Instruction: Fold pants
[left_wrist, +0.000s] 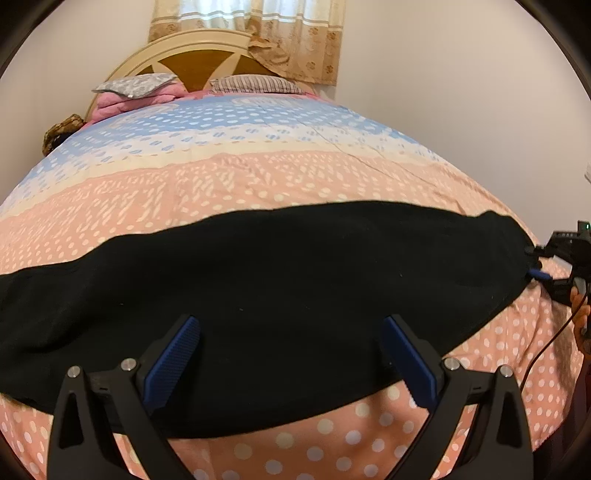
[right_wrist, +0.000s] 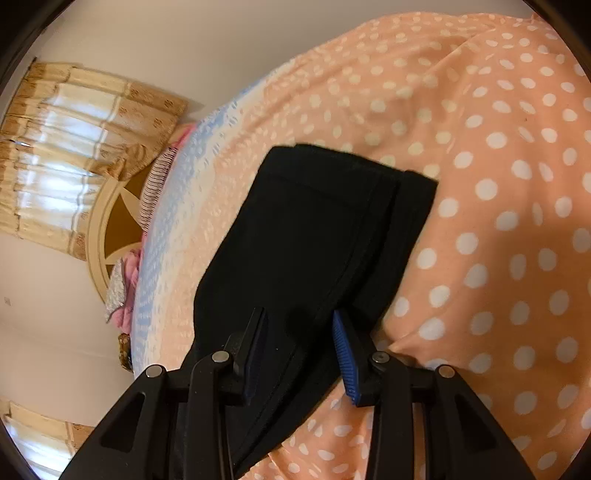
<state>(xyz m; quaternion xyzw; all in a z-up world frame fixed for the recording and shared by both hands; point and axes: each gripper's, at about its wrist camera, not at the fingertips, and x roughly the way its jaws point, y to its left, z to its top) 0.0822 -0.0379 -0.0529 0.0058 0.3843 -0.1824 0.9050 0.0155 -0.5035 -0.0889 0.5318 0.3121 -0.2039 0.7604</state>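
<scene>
From the left wrist view, the pants (left_wrist: 258, 295) lie flat across the near part of the bed (left_wrist: 258, 177) as a long black band running left to right. The left gripper (left_wrist: 290, 328) is released, its blue pads spread wide over the near edge of the cloth with nothing between them. At the far right of this view the right gripper (left_wrist: 535, 264) meets the end of the pants.

The risk here, as I judge it, is that the left gripper comes down too close to the near edge and closes on the bedsheet along with the pants, or takes only the top layer. Either way a lift would drag the sheet or peel the layers apart.

From the right wrist view, the pants (right_wrist: 314, 240) run away from the camera, layers stacked with seams visible, and the far end sits square on the dotted sheet (right_wrist: 498, 184). The right gripper (right_wrist: 299, 325) straddles the near end, cloth bunched between its pads. The pads stand a little apart, so the hold looks loose at best, and I cannot tell whether it is truly grasping.

If that hold is slack, the end could slip out on a lift and the fold would land crooked. A pull with only one end held could also slide the stacked layers out of line.
</scene>
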